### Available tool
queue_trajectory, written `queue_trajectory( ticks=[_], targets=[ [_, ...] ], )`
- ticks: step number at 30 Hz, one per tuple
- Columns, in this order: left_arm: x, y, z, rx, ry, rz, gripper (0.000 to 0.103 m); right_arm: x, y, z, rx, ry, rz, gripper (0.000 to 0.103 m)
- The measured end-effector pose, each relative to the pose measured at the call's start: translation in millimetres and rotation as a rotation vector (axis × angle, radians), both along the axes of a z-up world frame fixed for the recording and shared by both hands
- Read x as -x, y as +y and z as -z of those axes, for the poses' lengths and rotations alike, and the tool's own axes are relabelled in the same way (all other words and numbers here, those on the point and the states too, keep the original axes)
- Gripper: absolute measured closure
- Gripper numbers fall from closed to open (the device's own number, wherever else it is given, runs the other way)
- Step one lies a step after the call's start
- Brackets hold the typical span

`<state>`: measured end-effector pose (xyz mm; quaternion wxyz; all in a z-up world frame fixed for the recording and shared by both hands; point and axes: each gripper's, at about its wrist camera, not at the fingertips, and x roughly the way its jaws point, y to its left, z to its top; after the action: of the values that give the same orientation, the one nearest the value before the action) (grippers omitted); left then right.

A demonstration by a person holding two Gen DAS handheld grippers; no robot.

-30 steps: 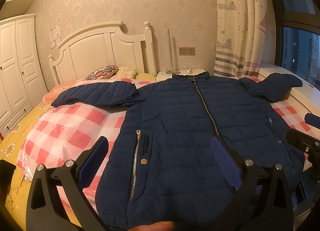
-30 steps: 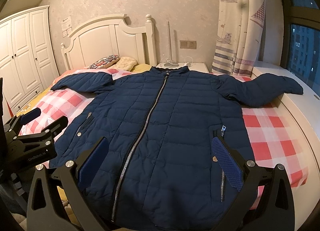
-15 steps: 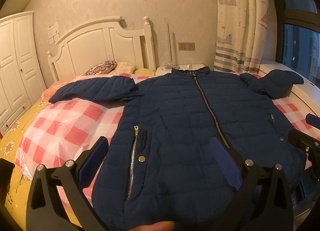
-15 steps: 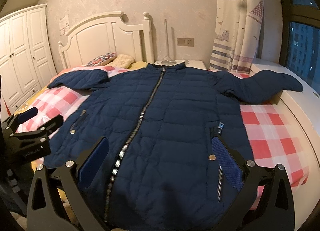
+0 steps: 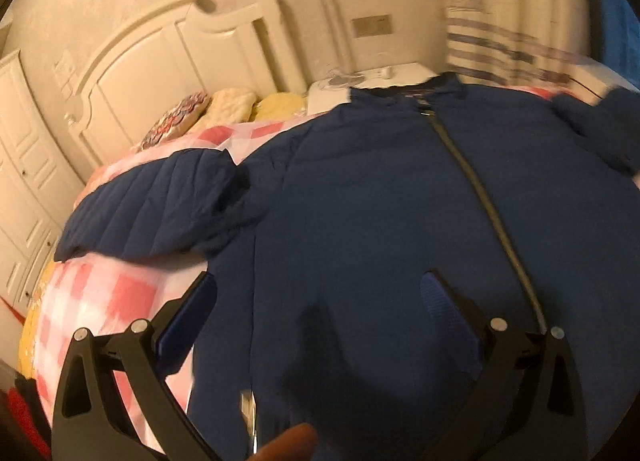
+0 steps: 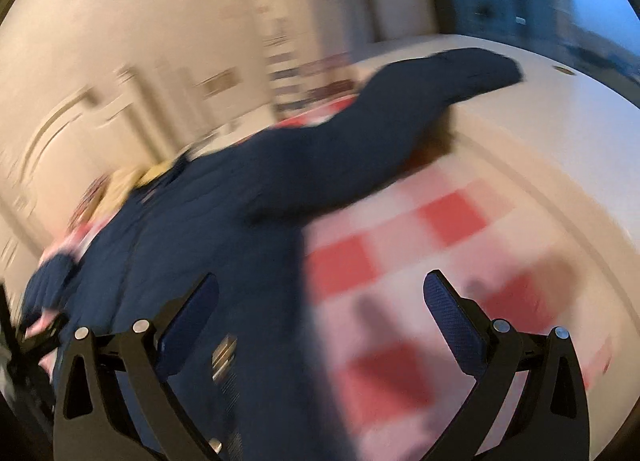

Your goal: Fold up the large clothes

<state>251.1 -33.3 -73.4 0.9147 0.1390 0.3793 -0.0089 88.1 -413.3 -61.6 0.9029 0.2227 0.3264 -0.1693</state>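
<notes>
A navy quilted jacket (image 5: 400, 197) lies flat, zipped, front up on the bed, sleeves spread. Its left sleeve (image 5: 152, 209) stretches over the checked sheet; its right sleeve (image 6: 420, 101) reaches onto the white ledge. My left gripper (image 5: 320, 301) is open and empty, low over the jacket's left front near the side edge. My right gripper (image 6: 320, 301) is open and empty, over the jacket's right edge and the checked sheet (image 6: 420, 261). The right wrist view is blurred by motion.
The white headboard (image 5: 160, 73) and pillows (image 5: 224, 109) are at the bed's far end. A bedside table (image 5: 360, 81) and striped curtain (image 5: 500, 41) stand behind. A white wardrobe (image 5: 20, 181) is on the left. A white window ledge (image 6: 540, 141) runs along the bed's right side.
Both grippers have moved forward and down towards the jacket. The left now faces the left sleeve side, and the right has swung towards the right sleeve. Both stay open.
</notes>
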Motion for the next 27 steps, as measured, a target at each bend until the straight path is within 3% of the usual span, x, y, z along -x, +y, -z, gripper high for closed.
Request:
queue_trajectory(
  ticks=[5,8,11,13,16,17,18,20,25,27],
  targets=[
    [-46.2,13.9,23.8,0.152,0.058,-0.008,0.002,-53.0,-79.1,15.3,-0.153,-0.014,0.099,0.004],
    [-62.9,19.2,47.3,0.225,0.17,0.013,0.003,-82.0,-109.9,24.5,-0.164,-0.005,0.151,0.005],
    [-64.7,18.0,49.4,0.222,0.165,0.011,0.002,-113.8,-124.1,34.3,-0.145,0.036,0.171,0.006],
    [-65.7,14.3,51.5,0.193,0.166,0.007,0.002,-128.3,-131.9,40.8,-0.149,0.061,0.186,0.013],
    [-66.8,16.2,52.7,0.21,0.181,-0.002,0.002,-139.4,-136.2,43.8,-0.154,0.065,0.205,0.037],
    [-67.0,15.6,52.7,0.212,0.186,-0.003,0.002,-140.0,-135.9,42.1,-0.155,0.045,0.203,0.055],
    [-68.9,13.6,52.6,0.211,0.189,-0.005,0.002,-139.7,-131.6,35.4,-0.138,0.004,0.195,0.065],
    [-66.5,12.7,52.1,0.209,0.194,-0.006,0.002,-137.3,-107.2,9.8,-0.043,-0.098,0.145,0.072],
    [-64.6,13.8,51.2,0.219,0.187,-0.002,0.002,-144.9,-22.2,-48.5,0.112,-0.236,-0.089,0.074],
    [-63.3,16.2,50.8,0.233,0.183,-0.002,0.002,-152.0,16.7,-60.7,0.164,-0.25,-0.193,0.074]
  ],
)
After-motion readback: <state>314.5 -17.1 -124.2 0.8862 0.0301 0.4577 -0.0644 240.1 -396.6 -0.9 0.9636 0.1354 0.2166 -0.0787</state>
